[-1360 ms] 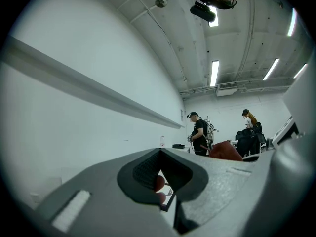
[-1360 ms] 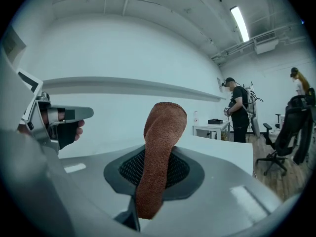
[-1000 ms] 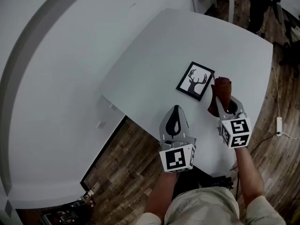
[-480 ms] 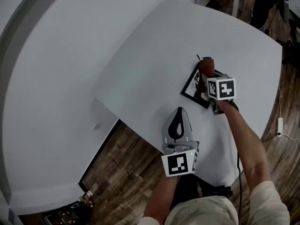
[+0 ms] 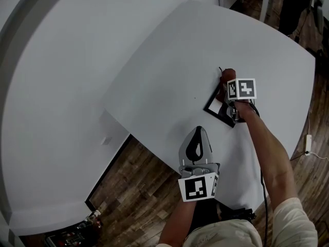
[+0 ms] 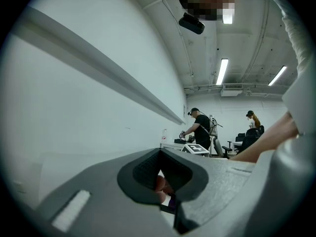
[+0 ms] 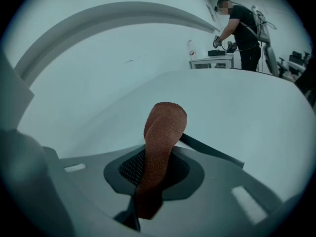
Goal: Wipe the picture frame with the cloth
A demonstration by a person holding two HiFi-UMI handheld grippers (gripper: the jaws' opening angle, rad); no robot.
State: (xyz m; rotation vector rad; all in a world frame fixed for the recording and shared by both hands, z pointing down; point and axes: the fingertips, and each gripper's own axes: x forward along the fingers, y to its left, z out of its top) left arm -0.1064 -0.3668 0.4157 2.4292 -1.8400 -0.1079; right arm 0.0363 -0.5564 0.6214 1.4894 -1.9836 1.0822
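The black picture frame lies flat on the white table, and my right gripper covers most of it. That gripper is shut on a rust-brown cloth, which pokes out past the jaws over the frame's far corner. In the right gripper view the cloth stands up between the jaws, with the frame's dark edge just behind it. My left gripper rests shut with nothing in it near the table's front edge, a short way on the near side of the frame. Its own view looks past the jaws toward the cloth.
The table's near-left edge drops to a wood floor. A grey curved wall runs along the left. A small white table stands far off, with a person beside it. Bare tabletop lies left of and beyond the frame.
My right gripper has moved with the cloth from the frame's right side forward onto the frame, now covering the picture. The left gripper has stayed nearly still.
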